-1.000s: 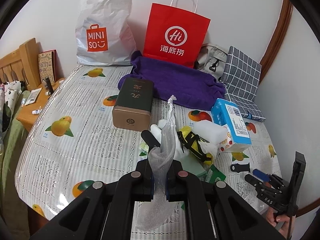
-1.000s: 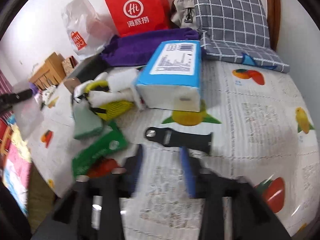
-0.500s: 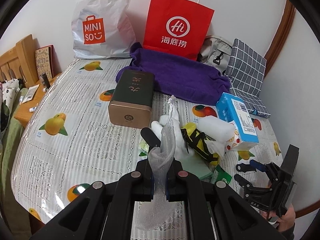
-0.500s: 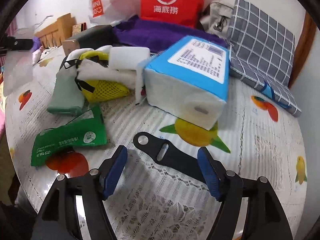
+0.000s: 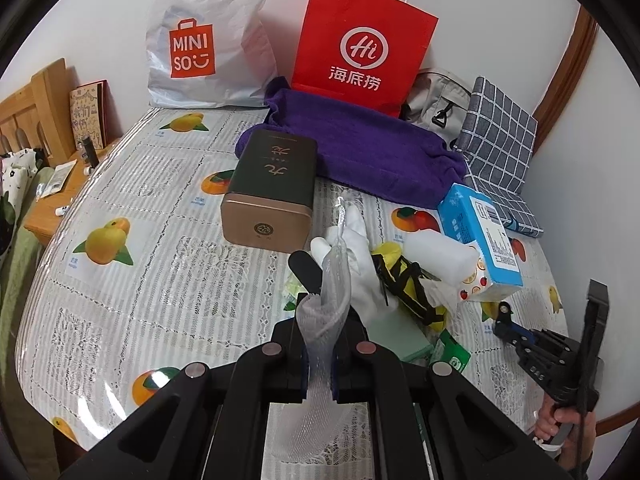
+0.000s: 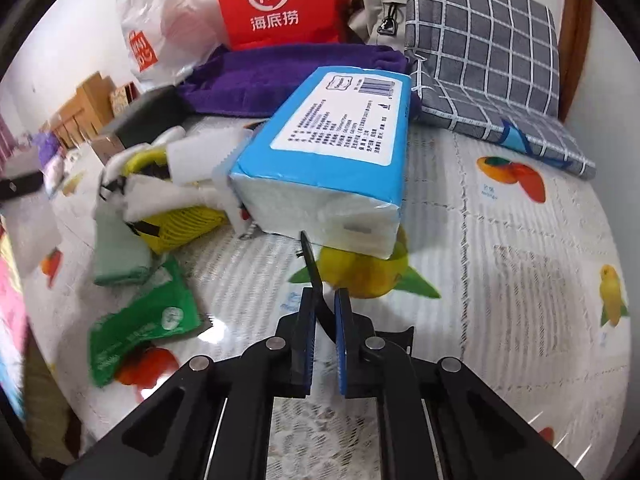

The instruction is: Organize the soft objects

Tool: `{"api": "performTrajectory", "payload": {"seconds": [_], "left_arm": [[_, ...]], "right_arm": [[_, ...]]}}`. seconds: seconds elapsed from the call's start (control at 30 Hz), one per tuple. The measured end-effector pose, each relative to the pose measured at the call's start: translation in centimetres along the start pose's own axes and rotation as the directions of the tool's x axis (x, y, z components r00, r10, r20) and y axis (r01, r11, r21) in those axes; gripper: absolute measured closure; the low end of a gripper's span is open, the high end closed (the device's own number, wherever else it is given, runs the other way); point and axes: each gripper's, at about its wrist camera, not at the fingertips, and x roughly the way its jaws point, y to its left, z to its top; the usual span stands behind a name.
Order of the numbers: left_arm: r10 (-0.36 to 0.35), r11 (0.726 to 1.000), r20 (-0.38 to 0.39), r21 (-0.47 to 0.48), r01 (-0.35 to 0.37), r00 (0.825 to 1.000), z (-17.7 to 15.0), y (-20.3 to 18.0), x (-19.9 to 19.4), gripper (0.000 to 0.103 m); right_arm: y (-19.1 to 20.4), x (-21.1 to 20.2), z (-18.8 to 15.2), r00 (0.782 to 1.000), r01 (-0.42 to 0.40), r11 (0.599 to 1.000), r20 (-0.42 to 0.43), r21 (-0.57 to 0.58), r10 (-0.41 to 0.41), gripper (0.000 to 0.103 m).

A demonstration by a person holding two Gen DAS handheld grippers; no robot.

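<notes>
Left gripper was pinching a mesh bag; right gripper had just clamped down on a black strap.

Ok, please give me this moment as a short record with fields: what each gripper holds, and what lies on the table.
left gripper: shut on mesh bag
right gripper: jaws just closed on black strap
table: tissue pack, green packet, brown box, purple towel
back wall: red bag, white bag
</notes>
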Motion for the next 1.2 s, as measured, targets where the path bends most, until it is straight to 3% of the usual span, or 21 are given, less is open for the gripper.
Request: {"api": "performTrajectory", "payload": {"seconds": [0.23, 0.6, 1.2], "left_arm": [[-0.004, 1.0, 0.006, -0.006, 0.004, 1.0, 0.5, 0.8, 0.0, 0.096], [0.001, 1.0, 0.036, -0.004, -0.001, 0.999, 2.2, 1.1, -1.1, 0.096], [0.012, 0.999, 0.097, 0.044, -0.016, 0.995, 9.2, -1.2, -0.7, 0.096]], "right_arm": [[0.8, -2.5, 0.0, 0.999, -0.013, 1.0, 0.03, 0.024, 0.012, 0.099], [2.1, -5.4, 2.9, 0.997, -0.003, 1.0, 0.083, 0.0, 0.003, 0.1], [3.1, -6.8, 12.4, 0.98, -0.039, 0.999, 0.195, 0.003, 0.038, 0.1]]}}
